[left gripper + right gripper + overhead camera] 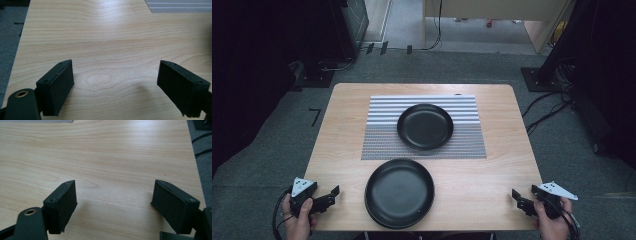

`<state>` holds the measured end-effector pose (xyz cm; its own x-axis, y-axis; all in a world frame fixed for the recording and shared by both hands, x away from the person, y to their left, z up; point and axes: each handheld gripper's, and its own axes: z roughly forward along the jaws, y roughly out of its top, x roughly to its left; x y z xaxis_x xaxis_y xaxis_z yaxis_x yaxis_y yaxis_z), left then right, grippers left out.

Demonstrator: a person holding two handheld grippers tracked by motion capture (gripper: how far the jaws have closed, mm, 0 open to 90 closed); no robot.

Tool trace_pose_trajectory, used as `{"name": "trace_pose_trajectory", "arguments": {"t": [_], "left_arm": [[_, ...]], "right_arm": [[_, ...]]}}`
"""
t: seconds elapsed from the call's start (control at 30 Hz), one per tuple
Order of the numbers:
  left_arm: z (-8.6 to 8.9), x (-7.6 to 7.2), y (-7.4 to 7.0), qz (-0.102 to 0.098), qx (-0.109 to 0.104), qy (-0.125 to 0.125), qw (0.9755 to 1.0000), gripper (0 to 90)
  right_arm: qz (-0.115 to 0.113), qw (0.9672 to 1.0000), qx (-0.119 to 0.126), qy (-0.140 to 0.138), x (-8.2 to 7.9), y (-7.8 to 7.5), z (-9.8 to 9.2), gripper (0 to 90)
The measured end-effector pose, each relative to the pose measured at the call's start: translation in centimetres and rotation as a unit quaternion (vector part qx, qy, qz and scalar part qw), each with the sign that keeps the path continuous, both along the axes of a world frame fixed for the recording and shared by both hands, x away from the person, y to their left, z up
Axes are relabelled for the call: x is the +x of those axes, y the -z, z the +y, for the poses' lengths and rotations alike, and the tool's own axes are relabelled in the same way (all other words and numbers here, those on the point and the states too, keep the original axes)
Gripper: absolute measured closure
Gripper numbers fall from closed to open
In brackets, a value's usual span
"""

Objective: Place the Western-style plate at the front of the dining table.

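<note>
the near black plate [399, 192], round, shallow and glossy, sits at the front edge of the pale wood-grain desk [492, 175], between the left gripper [333, 193] and right gripper [515, 194], both empty with jaws spread wide. a second like plate [425, 126] rests on the ribbed striped mat [379, 125]. the slick low rim likely wants a level pinch from the side.

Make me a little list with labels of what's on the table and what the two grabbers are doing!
Table: light wooden table
Mat: grey striped placemat at the middle
Far plate: round black plate lying on the mat
Near plate: larger round black plate on bare wood at the near edge
Left gripper: open, empty, at the near left corner
Right gripper: open, empty, at the near right corner
</note>
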<state>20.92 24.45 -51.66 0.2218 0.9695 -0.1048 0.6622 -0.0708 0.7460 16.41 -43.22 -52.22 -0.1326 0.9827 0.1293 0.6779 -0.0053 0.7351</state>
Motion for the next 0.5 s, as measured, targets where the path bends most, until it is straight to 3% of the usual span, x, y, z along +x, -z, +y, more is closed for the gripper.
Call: {"name": "trace_pose_trajectory", "arguments": {"t": [0.1, 0.17, 0.2, 0.27, 0.5], "left_arm": [[-0.3, -0.1, 0.1, -0.005, 0.013, -0.003, 0.9999, 13.5], [-0.5, -0.1, 0.2, -0.007, 0.021, -0.005, 0.9997, 13.6], [-0.7, -0.2, 0.2, -0.008, 0.031, -0.005, 0.9995, 13.6], [-1.1, -0.2, 0.4, -0.009, 0.052, -0.005, 0.9986, 13.6], [-1.0, -0.3, 0.3, -0.009, 0.043, -0.01, 0.999, 13.6]], "right_arm": [[-0.002, 0.9997, -0.024, 0.0, 0.0, 0.1, 0.5, 18.9], [-0.017, 0.9992, -0.035, 0.004, 0.0, 0.4, 0.9, 18.3], [-0.025, 0.9986, -0.046, 0.001, -0.1, 0.7, 1.2, 16.0], [-0.036, 0.9984, -0.044, -0.002, -0.1, 1.0, 1.4, 12.9], [-0.037, 0.9984, -0.044, -0.003, -0.1, 1.0, 1.4, 12.8]]}}
